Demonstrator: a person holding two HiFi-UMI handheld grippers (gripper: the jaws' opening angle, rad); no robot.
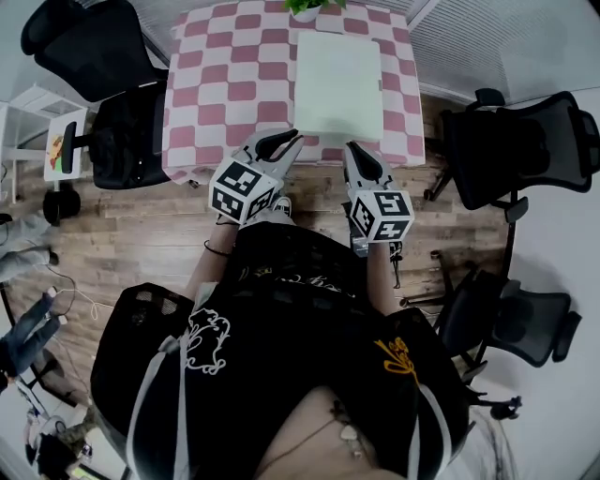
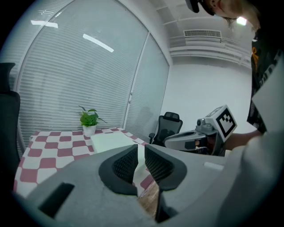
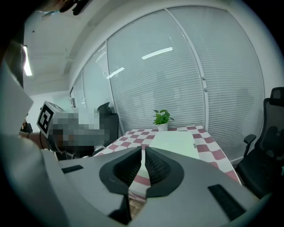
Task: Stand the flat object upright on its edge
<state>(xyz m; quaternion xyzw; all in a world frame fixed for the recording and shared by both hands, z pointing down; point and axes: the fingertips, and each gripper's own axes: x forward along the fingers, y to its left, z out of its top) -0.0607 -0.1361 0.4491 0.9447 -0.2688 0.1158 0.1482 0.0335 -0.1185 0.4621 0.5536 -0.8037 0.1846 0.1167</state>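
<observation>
A pale green flat board lies flat on the table with the pink-and-white checked cloth; it also shows in the left gripper view and the right gripper view. Both grippers hang in front of the table's near edge, short of the board. My left gripper is shut with nothing between its jaws. My right gripper is shut and empty too. From the left gripper view the right gripper is seen alongside.
A small potted plant stands at the table's far edge behind the board. Black office chairs stand at the left and right of the table, and another at lower right. A white side shelf is at far left. The floor is wood.
</observation>
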